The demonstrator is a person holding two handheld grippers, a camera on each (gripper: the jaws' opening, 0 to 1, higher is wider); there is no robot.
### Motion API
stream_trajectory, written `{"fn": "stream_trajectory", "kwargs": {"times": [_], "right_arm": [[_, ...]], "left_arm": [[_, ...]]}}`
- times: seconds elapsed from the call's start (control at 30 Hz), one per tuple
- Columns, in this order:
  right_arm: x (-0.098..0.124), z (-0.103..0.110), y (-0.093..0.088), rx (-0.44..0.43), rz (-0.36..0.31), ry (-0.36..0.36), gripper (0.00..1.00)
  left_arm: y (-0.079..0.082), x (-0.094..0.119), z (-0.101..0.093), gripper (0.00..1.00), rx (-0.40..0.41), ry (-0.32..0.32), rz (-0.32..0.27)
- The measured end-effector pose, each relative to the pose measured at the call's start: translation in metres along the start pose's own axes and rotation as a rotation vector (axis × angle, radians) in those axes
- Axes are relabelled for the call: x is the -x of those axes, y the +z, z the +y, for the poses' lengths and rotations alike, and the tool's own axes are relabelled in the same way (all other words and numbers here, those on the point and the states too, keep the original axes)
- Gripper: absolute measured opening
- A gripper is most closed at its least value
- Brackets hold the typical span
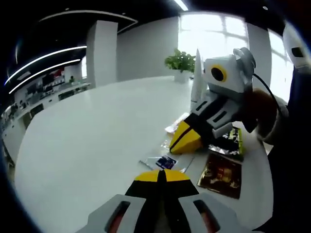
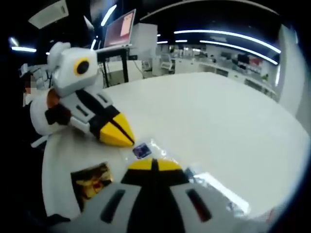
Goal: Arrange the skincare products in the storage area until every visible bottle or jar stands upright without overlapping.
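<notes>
In the left gripper view we see our left gripper point(image 1: 163, 175) at the bottom with its yellow-tipped fingers pressed together and nothing between them, resting low over the white worktop point(image 1: 97, 141). Just ahead of the tips lies a small blue sachet point(image 1: 166, 161) in clear wrapping. The right gripper point(image 1: 187, 141) comes in from the right, its fingers likewise closed to a point, tips down near the worktop just beyond the sachet. To the right of our fingers lies a flat dark red-and-gold sachet point(image 1: 221, 174), and behind it, partly under the right gripper, a dark packet with green edging point(image 1: 232, 141). A potted plant point(image 1: 181, 62) stands at the far edge near the windows.

In the right gripper view, the right gripper point(image 2: 153, 167) has its fingers shut and empty. The blue sachet point(image 2: 141, 151) lies just ahead of them, between them and the left gripper point(image 2: 119, 133). The red-and-gold sachet point(image 2: 92, 179) lies to the left. An open laptop point(image 2: 119, 31) sits on a stand in the background.
</notes>
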State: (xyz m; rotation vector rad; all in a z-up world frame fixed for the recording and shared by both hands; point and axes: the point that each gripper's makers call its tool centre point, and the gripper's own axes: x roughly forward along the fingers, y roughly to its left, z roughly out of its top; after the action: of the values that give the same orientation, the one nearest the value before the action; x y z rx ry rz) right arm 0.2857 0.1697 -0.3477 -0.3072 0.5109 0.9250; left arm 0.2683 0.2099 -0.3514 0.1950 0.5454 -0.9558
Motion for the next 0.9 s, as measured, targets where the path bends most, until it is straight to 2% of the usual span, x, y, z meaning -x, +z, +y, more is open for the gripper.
{"fn": "stream_trajectory", "kwargs": {"times": [0.9], "right_arm": [[0.011,0.006,-0.007,-0.01,-0.024,-0.01,0.0]], "left_arm": [[-0.002,0.0,-0.014,0.0,-0.008,-0.008,0.003]]}}
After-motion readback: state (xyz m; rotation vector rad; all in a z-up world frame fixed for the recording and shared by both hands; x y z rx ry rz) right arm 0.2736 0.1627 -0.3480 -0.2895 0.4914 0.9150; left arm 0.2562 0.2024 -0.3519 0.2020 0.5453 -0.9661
